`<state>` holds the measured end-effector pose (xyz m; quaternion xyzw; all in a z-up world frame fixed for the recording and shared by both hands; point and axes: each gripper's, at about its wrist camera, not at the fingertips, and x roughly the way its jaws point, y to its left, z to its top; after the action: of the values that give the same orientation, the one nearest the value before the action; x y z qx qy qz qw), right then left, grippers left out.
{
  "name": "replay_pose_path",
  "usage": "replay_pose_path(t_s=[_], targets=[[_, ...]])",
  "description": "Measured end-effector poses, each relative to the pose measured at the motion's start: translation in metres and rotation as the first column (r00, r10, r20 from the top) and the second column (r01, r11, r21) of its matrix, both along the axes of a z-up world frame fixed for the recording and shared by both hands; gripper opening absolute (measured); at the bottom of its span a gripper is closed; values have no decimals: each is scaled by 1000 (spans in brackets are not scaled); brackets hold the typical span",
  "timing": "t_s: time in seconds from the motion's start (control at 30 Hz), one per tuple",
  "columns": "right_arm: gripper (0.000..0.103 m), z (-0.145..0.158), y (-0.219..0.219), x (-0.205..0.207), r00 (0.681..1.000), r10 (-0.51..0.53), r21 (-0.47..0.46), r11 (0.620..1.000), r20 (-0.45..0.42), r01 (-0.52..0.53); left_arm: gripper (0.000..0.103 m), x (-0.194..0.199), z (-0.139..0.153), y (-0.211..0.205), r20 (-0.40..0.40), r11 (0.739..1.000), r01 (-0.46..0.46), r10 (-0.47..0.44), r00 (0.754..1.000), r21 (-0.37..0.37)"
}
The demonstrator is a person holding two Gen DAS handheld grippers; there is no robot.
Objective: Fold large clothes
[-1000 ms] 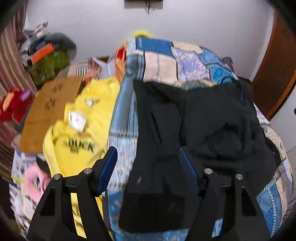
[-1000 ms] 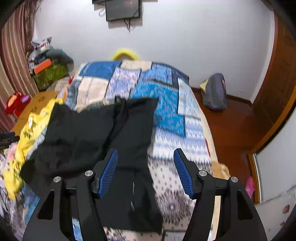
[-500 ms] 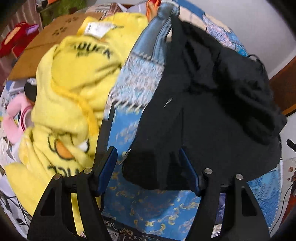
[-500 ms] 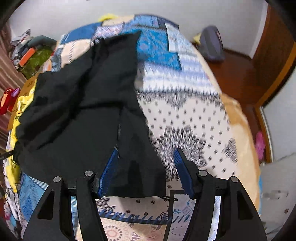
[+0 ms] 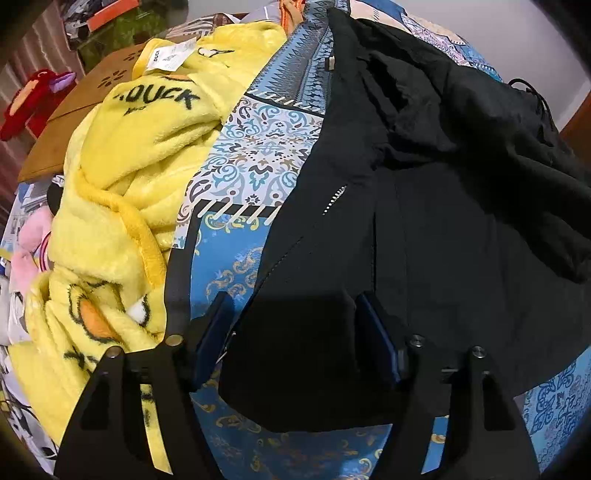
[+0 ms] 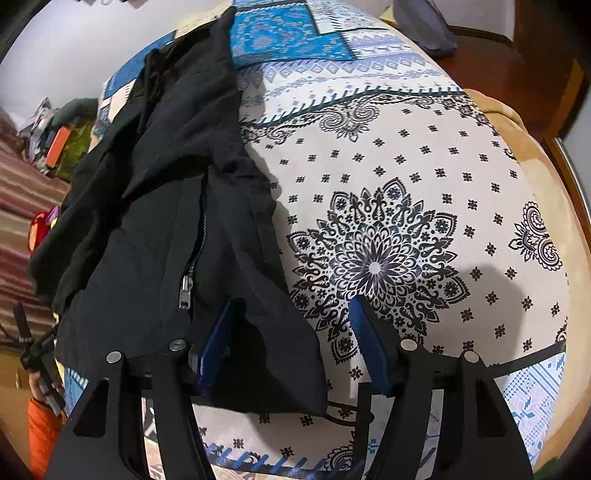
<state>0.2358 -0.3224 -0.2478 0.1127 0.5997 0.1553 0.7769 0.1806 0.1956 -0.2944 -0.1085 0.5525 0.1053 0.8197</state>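
One black jacket lies rumpled on the bed, filling the left wrist view from 12 to 5 o'clock and the right wrist view from 11 to 7 o'clock. Its near hem corners lie between the fingers of both tools.

The left gripper stands wide, its two blue-padded fingers on either side of one hem corner; whether the pads touch the cloth cannot be told. The right gripper is also wide, with the other hem corner lying across its left finger and the right finger over bare bedspread.

Under the jacket is one patterned bedspread, blue at the left wrist and white with a black medallion at the right.

Only the right wrist view shows the jacket's open zipper with its one metal pull, a grey bag on the wooden floor at 1 o'clock, and an orange sleeve at 8 o'clock. Only the left wrist view shows one yellow duck blanket from 8 to 11 o'clock, touching the bedspread's edge, one brown cardboard sheet beyond it, and one red plush toy at 10 o'clock.
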Motion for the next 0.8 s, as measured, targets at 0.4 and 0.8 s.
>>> replay_pose_path(t_s=[0.4, 0.8], targets=[[8, 44, 7, -33, 996, -13, 84, 996, 92, 5, 21, -5, 48, -22, 56, 994, 96, -93, 994, -50], [6, 136, 58, 42, 954, 79, 70, 992, 291, -103, 19, 46, 164, -15, 298, 940, 194, -106, 949, -280]])
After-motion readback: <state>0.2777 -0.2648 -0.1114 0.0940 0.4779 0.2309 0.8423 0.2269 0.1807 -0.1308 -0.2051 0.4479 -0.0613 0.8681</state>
